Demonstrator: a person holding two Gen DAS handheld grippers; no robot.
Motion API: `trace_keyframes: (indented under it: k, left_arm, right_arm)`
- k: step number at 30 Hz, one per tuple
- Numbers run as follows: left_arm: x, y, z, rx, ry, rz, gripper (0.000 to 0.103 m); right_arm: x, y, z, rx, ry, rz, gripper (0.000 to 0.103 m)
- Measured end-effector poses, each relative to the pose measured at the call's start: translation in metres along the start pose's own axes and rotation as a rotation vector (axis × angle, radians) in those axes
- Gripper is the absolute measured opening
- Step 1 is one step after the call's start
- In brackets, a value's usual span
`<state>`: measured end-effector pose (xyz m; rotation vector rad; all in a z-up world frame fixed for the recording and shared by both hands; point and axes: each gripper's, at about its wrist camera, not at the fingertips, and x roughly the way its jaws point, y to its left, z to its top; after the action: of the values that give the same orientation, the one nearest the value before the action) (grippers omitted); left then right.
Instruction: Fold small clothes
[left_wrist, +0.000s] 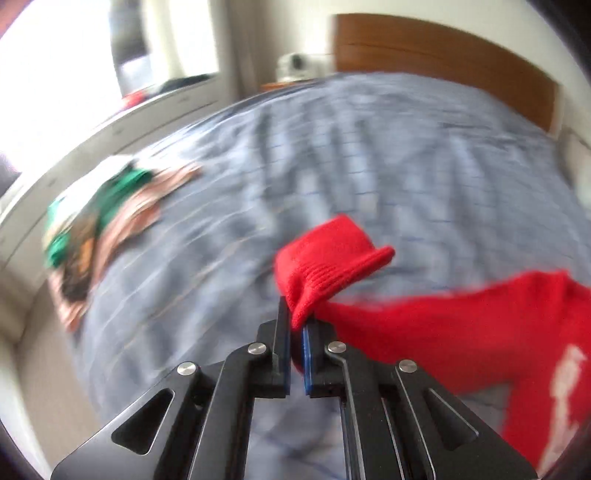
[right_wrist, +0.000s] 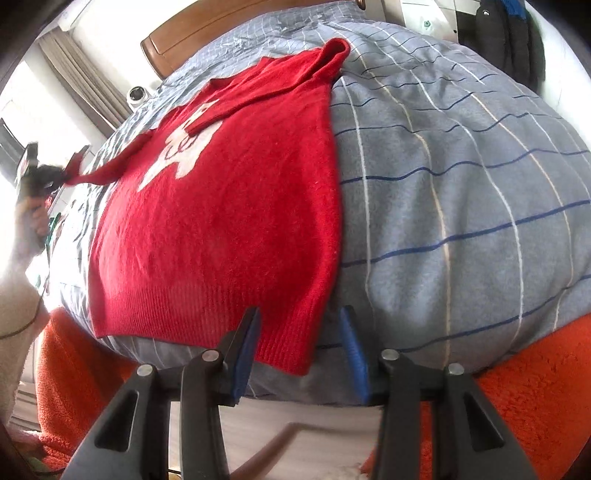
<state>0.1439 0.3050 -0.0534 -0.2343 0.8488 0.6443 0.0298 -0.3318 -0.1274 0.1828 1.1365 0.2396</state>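
A red knit sweater (right_wrist: 221, 229) with a white figure on its chest lies flat on the bed. One sleeve (right_wrist: 266, 85) is folded across the chest. The other sleeve's ribbed cuff (left_wrist: 332, 266) is pinched in my left gripper (left_wrist: 297, 325), which is shut on it; the sleeve stretches from it to the sweater body (left_wrist: 480, 332). In the right wrist view that left gripper (right_wrist: 62, 173) is at the far left, blurred, pulling the sleeve outward. My right gripper (right_wrist: 299, 321) stands open over the hem's near right corner, one finger above the knit and one above the duvet.
The bed carries a grey-blue checked duvet (right_wrist: 461, 184) and has a wooden headboard (left_wrist: 443, 55). A pile of green, brown and pink clothes (left_wrist: 99, 221) lies near the bed's left side. Orange fleece (right_wrist: 524, 406) shows below the bed's near edge. A hand (right_wrist: 33, 218) holds the left gripper.
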Motion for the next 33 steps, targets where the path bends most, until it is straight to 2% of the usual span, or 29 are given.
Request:
trace_keyframes:
  k: [3, 6, 10, 12, 13, 14, 16, 18, 20, 23, 25, 29, 31, 33]
  left_arm:
    - [0.028, 0.014, -0.016, -0.063, 0.07, 0.025, 0.003]
    - [0.049, 0.022, -0.036, -0.117, 0.131, 0.02, 0.003]
    - [0.053, 0.031, -0.052, -0.147, 0.117, 0.0, 0.01]
    - [0.047, 0.041, -0.051, -0.194, 0.128, -0.023, 0.027]
    - [0.044, 0.053, -0.05, -0.247, 0.139, -0.023, 0.05]
    - [0.043, 0.064, -0.051, -0.279, 0.14, -0.014, 0.068]
    - [0.035, 0.09, -0.054, -0.367, 0.13, 0.01, 0.08]
    - [0.031, 0.105, -0.061, -0.413, 0.137, 0.038, 0.08]
    - [0.023, 0.112, -0.071, -0.413, 0.122, 0.137, 0.079]
    - [0.016, 0.115, -0.089, -0.422, 0.072, 0.139, 0.079]
    - [0.018, 0.115, -0.095, -0.438, 0.074, 0.118, 0.079]
    - [0.019, 0.12, -0.096, -0.46, 0.052, 0.081, 0.079]
    - [0.022, 0.124, -0.098, -0.463, 0.048, 0.067, 0.079]
    - [0.021, 0.125, -0.1, -0.466, 0.045, 0.064, 0.079]
  right_arm:
    - [0.004, 0.007, 0.0, -0.027, 0.011, -0.012, 0.044]
    - [0.008, 0.011, -0.001, -0.051, 0.026, -0.027, 0.044]
    - [0.008, 0.011, -0.002, -0.059, 0.026, -0.038, 0.044]
    - [0.003, 0.011, -0.001, -0.06, 0.012, -0.038, 0.044]
    - [-0.001, 0.009, 0.0, -0.061, 0.002, -0.042, 0.044]
    - [-0.006, 0.008, 0.002, -0.065, -0.004, -0.049, 0.044]
    - [-0.017, 0.007, 0.01, -0.084, -0.009, -0.061, 0.044]
    - [-0.029, 0.012, 0.026, -0.129, -0.02, -0.083, 0.051]
    - [-0.041, 0.026, 0.052, -0.206, -0.052, -0.107, 0.057]
    - [-0.044, 0.061, 0.098, -0.331, -0.105, -0.119, 0.068]
    - [-0.033, 0.09, 0.123, -0.417, -0.126, -0.101, 0.07]
    - [0.028, 0.155, 0.168, -0.607, -0.115, -0.059, 0.07]
    - [0.067, 0.176, 0.179, -0.675, -0.089, -0.072, 0.07]
    - [0.111, 0.183, 0.19, -0.698, -0.041, -0.125, 0.069]
